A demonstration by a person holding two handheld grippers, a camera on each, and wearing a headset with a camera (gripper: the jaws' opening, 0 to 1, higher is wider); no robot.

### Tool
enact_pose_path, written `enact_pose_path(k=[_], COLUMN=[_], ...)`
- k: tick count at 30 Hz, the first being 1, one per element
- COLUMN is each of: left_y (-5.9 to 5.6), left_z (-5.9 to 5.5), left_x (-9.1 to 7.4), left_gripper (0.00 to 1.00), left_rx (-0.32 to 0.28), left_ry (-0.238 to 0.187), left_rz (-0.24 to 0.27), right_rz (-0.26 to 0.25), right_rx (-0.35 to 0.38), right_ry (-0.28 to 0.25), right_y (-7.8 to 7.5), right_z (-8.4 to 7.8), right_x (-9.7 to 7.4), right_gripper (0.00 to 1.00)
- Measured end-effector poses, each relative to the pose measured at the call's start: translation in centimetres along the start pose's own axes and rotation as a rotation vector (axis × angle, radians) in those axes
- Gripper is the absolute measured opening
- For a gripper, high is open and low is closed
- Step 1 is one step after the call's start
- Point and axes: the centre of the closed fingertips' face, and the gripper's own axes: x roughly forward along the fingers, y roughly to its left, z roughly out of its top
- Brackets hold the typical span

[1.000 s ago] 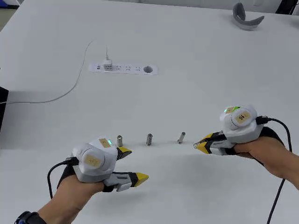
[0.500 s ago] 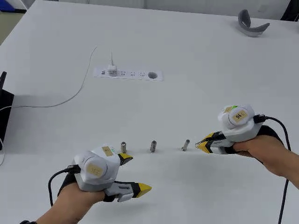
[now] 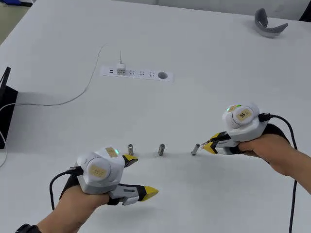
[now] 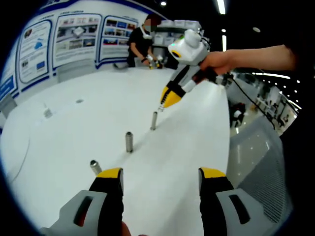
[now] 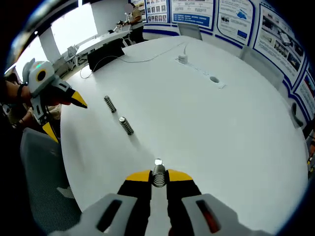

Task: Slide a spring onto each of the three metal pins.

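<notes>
Three metal pins stand in a row on the white table. The left pin and middle pin each wear a spring. The right pin is bare. My right gripper is shut on a small spring, held just beside and above the bare pin's top. My left gripper stands open and empty in front of the left pin; its own view looks along the pin row toward the right gripper.
A white power strip with a plugged-in charger and cable lies farther back. A grey curved object rests at the far right corner. A dark object sits at the left edge.
My right gripper has carried the spring a little left, closer to the right pin. The left gripper has stayed put; the head camera has shifted.
</notes>
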Motion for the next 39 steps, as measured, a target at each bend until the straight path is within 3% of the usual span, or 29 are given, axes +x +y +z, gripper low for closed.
enact_pose_path(k=[7, 23, 39], left_y=[-0.1, 0.9, 1.5], left_z=[0.0, 0.4, 0.9], left_x=[-0.2, -1.1, -1.7], left_gripper=[0.66, 0.67, 0.68], left_rx=[0.003, -0.031, -0.037], left_ry=[-0.004, -0.034, -0.047], left_rz=[-0.004, 0.025, 0.048], right_rz=[0.010, 0.021, 0.026], right_rx=[-0.011, -0.033, -0.053], right_ry=[0.015, 0.037, 0.061], right_y=[0.1, 0.0, 0.2], right_z=[0.3, 1.0, 0.7], right_x=[0.6, 1.7, 3.2], right_gripper=[0.13, 0.13, 0.13])
